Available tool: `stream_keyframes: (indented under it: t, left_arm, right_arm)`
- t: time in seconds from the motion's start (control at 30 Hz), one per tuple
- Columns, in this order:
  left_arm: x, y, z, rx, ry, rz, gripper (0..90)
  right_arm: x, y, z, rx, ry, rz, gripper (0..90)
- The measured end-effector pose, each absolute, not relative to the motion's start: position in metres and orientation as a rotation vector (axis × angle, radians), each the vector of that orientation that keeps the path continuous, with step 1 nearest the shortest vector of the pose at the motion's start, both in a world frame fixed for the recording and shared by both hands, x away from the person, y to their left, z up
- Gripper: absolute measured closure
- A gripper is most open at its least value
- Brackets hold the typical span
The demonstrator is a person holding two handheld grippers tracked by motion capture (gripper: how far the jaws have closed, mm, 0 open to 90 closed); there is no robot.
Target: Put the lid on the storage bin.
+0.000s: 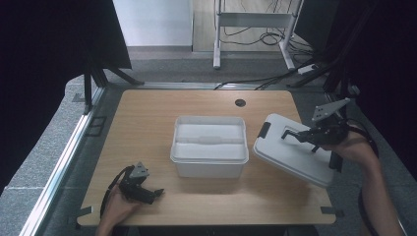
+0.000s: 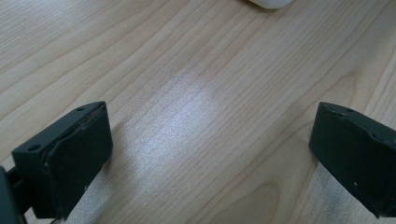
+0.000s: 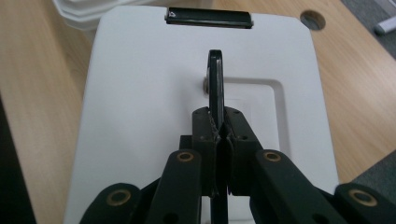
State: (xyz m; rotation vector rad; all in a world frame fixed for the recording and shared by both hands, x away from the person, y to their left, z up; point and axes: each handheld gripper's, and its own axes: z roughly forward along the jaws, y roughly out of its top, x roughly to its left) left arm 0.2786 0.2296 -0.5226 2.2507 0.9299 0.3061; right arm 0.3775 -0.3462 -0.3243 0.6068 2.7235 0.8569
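The right gripper (image 1: 295, 135), jaws clamped on the handle (image 3: 215, 81), holds the lid (image 1: 290, 152) right of the storage box (image 1: 209, 160); next, set it down. The left gripper (image 1: 156, 192) rests, jaws apart.

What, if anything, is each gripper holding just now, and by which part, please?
The right gripper is shut on the white lid, clamping its black handle. The left gripper is open above the table, holding nothing.

Right tool (image 1: 291, 134) grips handle of tilted white lid (image 1: 293, 155), beside open white box (image 1: 210, 145); left tool (image 1: 156, 193) low on table (image 1: 147, 118).
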Motion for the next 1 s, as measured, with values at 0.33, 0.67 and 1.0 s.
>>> stream_keyframes:
  t: [0.33,0.67,1.0]
  left_arm:
    - [0.279,0.230,-0.523,2.251,0.931,0.306,0.0]
    - [0.279,0.230,-0.523,2.251,0.931,0.307,0.0]
    - [0.279,0.230,-0.523,2.250,0.931,0.306,0.0]
  right_arm:
    - [0.382,-0.321,-0.280,0.444,2.728,0.903,84.4]
    - [0.392,-0.245,-0.255,0.219,2.751,0.932,84.4]
    - [0.409,-0.144,-0.273,-0.001,2.833,0.949,84.3]
